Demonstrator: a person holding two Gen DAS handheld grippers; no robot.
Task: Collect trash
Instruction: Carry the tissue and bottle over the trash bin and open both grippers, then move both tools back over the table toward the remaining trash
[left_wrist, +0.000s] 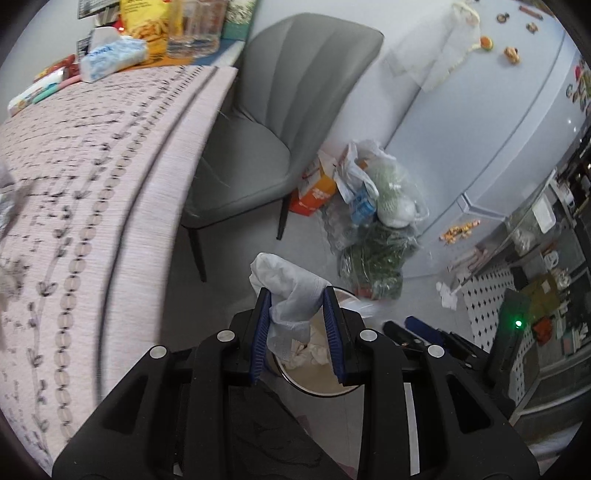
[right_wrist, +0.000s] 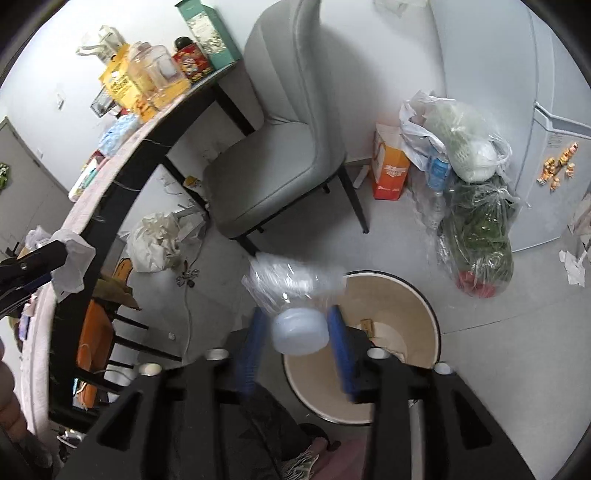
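My left gripper (left_wrist: 297, 295) is shut on a crumpled white tissue (left_wrist: 290, 291) and holds it above the round trash bin (left_wrist: 314, 384), which has white scraps inside. The left gripper with its tissue also shows at the left of the right wrist view (right_wrist: 72, 258), beside the table edge. My right gripper (right_wrist: 297, 317) is shut on a clear plastic bottle with a pale cap (right_wrist: 295, 314) and holds it over the near rim of the same bin (right_wrist: 417, 325), blurred by motion.
The table with its patterned cloth (left_wrist: 92, 184) carries a tissue pack (left_wrist: 110, 55), snack bags and jars. A grey chair (right_wrist: 280, 155) stands behind the bin. Plastic bags of groceries (right_wrist: 476, 221) and an orange box (right_wrist: 389, 170) sit by the fridge (right_wrist: 517, 74). A white bag (right_wrist: 159, 240) lies under the table.
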